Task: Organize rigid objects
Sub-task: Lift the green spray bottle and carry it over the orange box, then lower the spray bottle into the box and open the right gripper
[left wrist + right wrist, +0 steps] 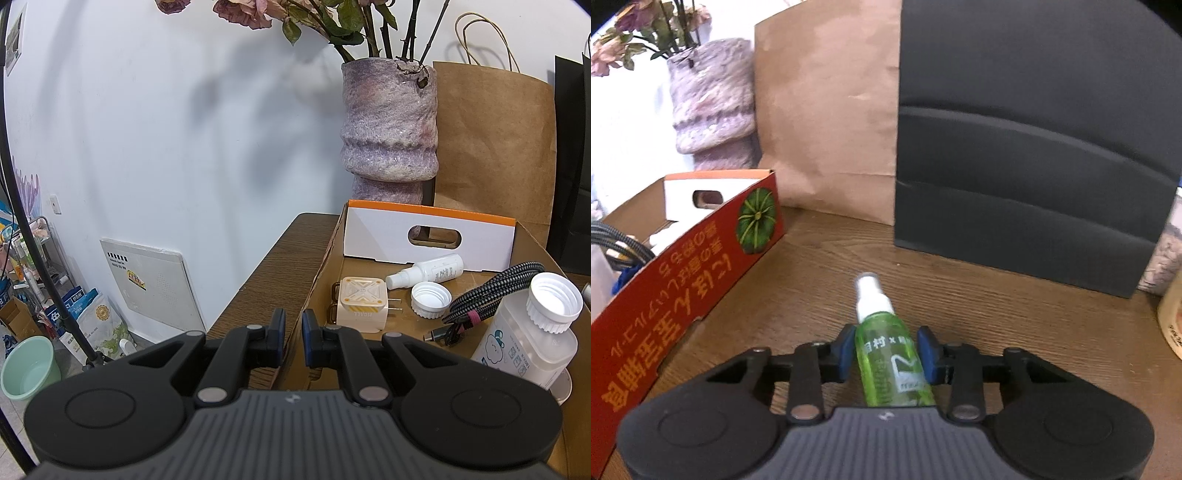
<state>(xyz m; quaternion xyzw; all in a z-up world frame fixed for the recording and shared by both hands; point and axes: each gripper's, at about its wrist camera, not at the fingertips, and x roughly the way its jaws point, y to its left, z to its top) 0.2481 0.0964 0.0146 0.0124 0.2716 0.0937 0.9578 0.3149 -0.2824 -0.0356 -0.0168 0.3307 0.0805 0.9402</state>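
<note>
Right tool [886,350] has its blue pads closed onto the green spray bottle [890,354], gripping the body on both sides, white nozzle pointing away from the camera toward the tabletop's [997,295] far edge. Can't tell if the bottle is lifted or lying on the wood. Red box [683,288] sits just beside it toward the tabletop's left edge; brown bag [827,110] and black bag [1034,147] stand along the far edge. Left tool [293,332] is fully closed with only a slim gap between the pads, and the box's near-left cardboard wall [317,273] runs up through that gap, so it looks pinched on the wall. Inside the box: charger [360,306] near the left wall, white spray bottle [428,271] by the far wall, loose white cap [431,299], braided cable [487,299], open clear bottle [528,339] at the near right. Vase [388,125] stands behind the box at the far edge.
</note>
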